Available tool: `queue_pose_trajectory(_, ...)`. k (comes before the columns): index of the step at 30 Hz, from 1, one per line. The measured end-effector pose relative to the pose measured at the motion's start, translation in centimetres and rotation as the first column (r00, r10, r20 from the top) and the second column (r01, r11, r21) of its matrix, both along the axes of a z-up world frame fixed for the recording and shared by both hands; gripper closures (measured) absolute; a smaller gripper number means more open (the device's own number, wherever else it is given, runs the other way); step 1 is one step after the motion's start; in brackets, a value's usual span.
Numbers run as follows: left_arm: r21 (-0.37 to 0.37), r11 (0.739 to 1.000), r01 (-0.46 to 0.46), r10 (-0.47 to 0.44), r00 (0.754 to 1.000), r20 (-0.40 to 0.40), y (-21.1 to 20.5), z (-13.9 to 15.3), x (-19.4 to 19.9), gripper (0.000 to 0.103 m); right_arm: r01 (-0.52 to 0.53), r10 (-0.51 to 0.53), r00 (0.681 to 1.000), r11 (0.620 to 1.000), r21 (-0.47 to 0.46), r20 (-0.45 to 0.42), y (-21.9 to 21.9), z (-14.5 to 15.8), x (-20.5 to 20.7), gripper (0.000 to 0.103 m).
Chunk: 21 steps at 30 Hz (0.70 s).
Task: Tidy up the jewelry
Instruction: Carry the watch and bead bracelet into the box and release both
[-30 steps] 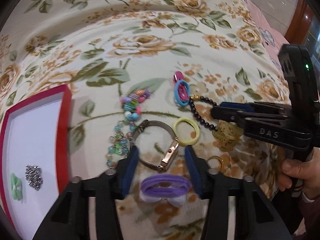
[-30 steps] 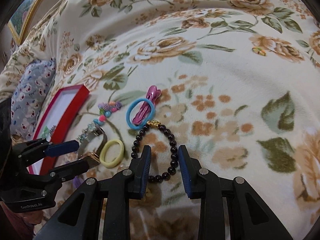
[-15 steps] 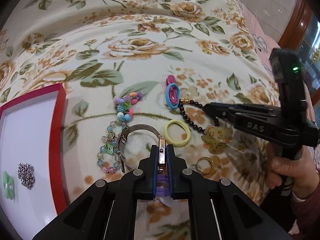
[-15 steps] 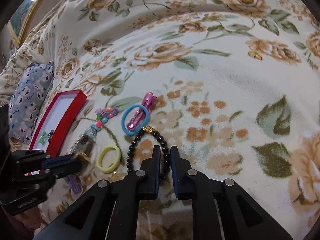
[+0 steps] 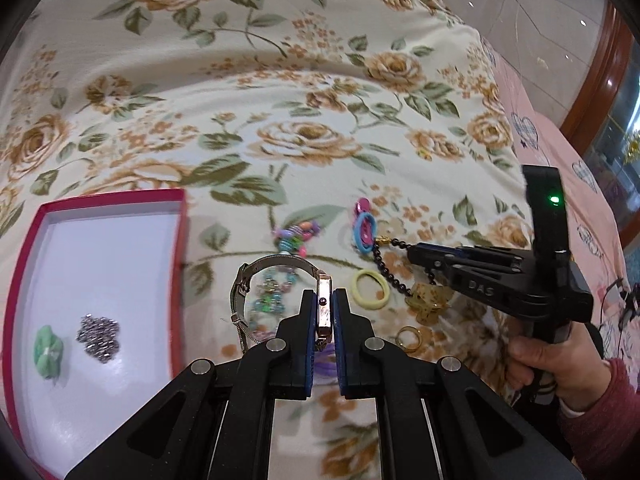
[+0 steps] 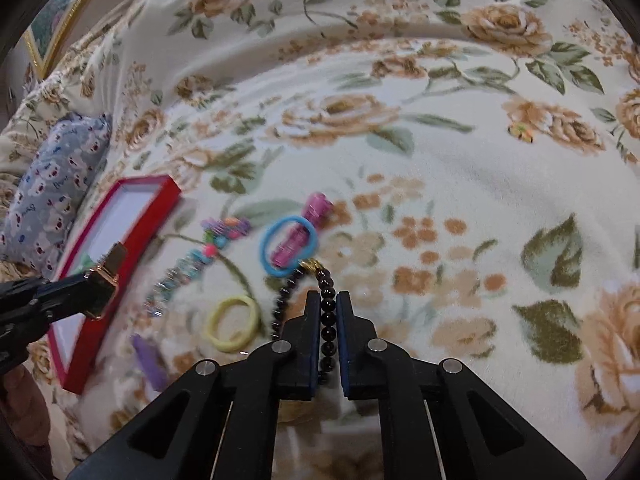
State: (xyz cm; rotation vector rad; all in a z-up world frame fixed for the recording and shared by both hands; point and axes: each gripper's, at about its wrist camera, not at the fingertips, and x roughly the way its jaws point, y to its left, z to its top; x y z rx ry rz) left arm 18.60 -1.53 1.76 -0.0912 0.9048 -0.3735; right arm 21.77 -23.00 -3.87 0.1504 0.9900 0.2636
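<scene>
My left gripper point(image 5: 323, 300) is shut on a rose-gold watch point(image 5: 323, 307) with a mesh band and holds it lifted above the floral bedspread; it also shows in the right wrist view point(image 6: 105, 280). My right gripper point(image 6: 328, 302) is shut on a black bead bracelet point(image 6: 327, 320), which hangs from it in the left wrist view point(image 5: 390, 276). A red-rimmed box point(image 5: 178, 248) at the left holds a green piece point(image 5: 49, 350) and a silver piece point(image 5: 98, 334).
On the bedspread lie a yellow hair tie point(image 5: 370, 285), a blue hair tie with a pink clip point(image 5: 364, 226), a colourful bead string point(image 5: 294, 236), a gold ring point(image 5: 410, 337), an amber clip point(image 5: 426, 300) and a purple bow point(image 6: 149, 360). A blue patterned pillow point(image 6: 52, 188) lies at far left.
Both grippers closed: the left on the watch, the right on the black bracelet. Both have since lifted their items off the bedspread, and the left has shifted towards the red box.
</scene>
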Motion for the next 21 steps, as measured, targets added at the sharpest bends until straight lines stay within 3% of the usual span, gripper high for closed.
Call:
queue_pose_trajectory(10,-0.012,0.995,-0.095,0.095,0.995,0.026,4.3,1.2,-3.3,0.096,-0.092,0.086,0.987,0.995,0.04,0.138,4.5,6.0,-1.1,0.096)
queue_pose_trajectory(21,-0.021,0.97,-0.242,0.243,0.97,0.023,10.1,1.8,-6.6,0.096,-0.223,0.208,0.967,0.97,0.098,0.146,11.3,6.7,-1.3,0.096)
